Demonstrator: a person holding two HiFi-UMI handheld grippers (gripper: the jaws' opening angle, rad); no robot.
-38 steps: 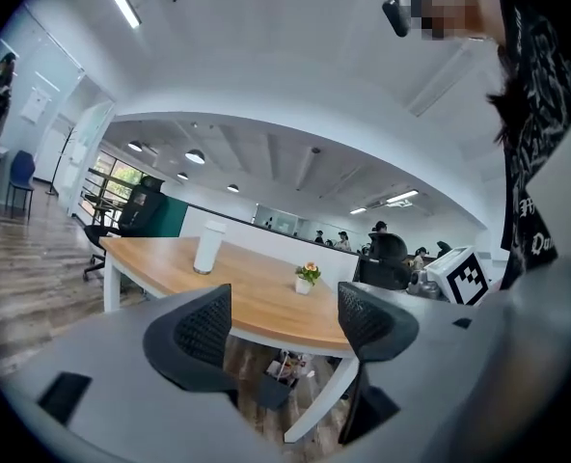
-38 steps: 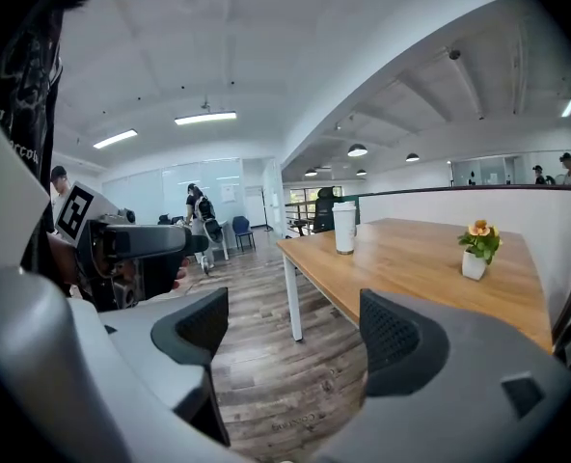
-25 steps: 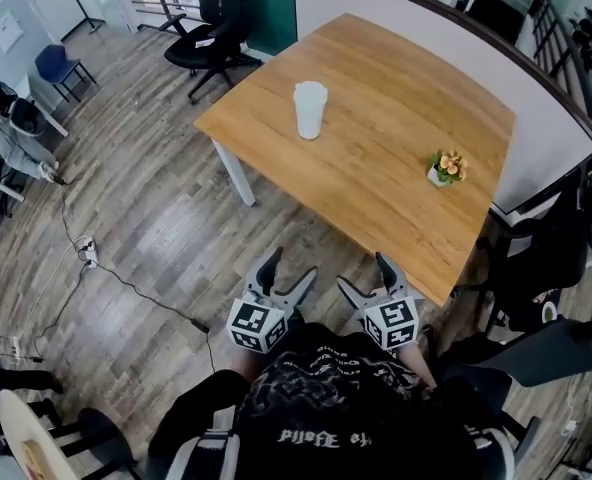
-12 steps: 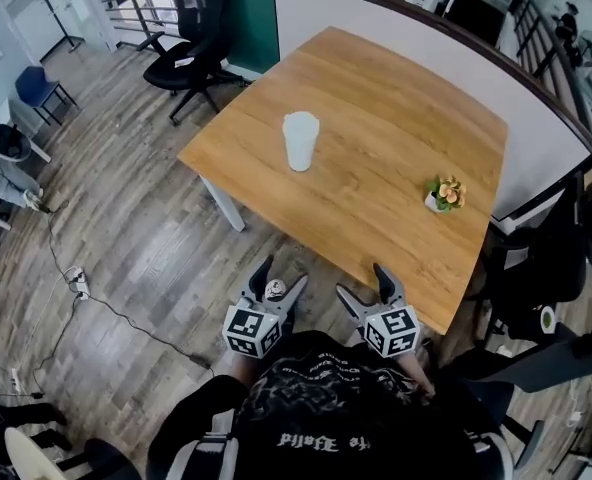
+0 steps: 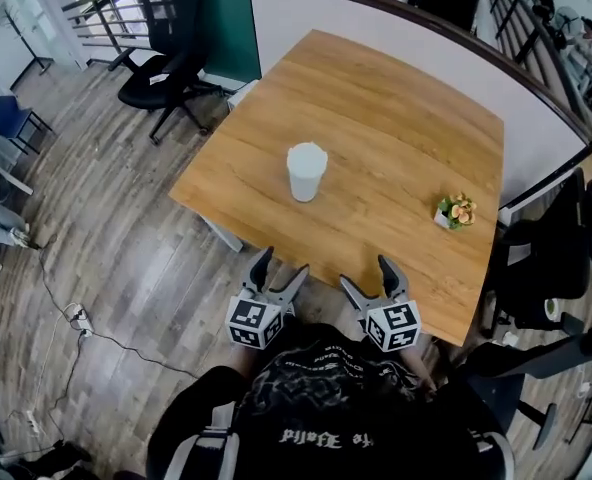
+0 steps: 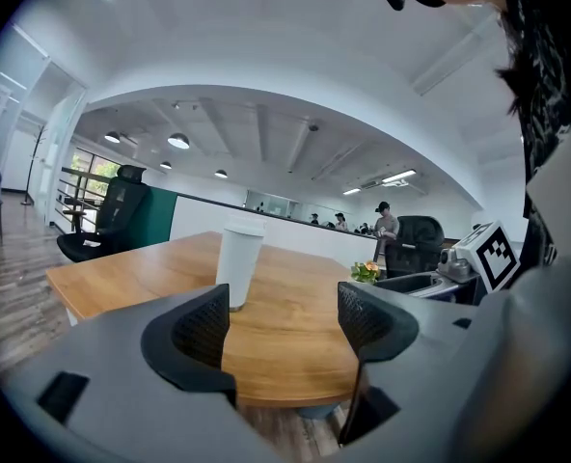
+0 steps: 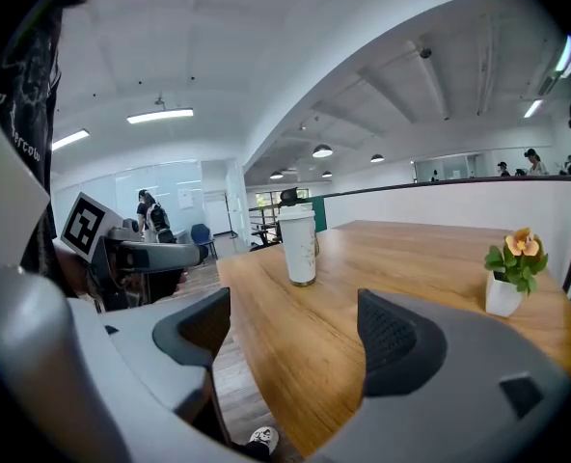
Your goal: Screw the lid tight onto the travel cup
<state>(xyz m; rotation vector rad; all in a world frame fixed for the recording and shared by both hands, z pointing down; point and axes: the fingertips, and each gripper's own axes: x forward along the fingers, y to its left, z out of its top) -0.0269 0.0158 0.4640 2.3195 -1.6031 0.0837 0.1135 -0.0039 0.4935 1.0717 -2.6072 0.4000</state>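
Observation:
A white travel cup [image 5: 306, 172] with its lid on top stands upright on the wooden table [image 5: 406, 118], left of the middle. It also shows in the left gripper view as the cup [image 6: 239, 263] and in the right gripper view as the cup [image 7: 298, 244]. My left gripper [image 5: 277, 274] hangs open off the table's near edge, above the floor. My right gripper [image 5: 371, 277] is open too, at the near edge. Nothing lies between either pair of jaws, seen at the left gripper [image 6: 281, 321] and the right gripper [image 7: 300, 340]. Both are well short of the cup.
A small white pot with flowers [image 5: 455, 211] stands near the table's right edge. Black office chairs [image 5: 164, 68] stand at the far left and one chair [image 5: 551, 258] at the right. A white partition wall [image 5: 396, 30] runs behind the table. A cable [image 5: 106, 333] lies on the wood floor.
The view has shifted: the table and cup now sit lower and closer in the head view. Both grippers stay open at the near edge.

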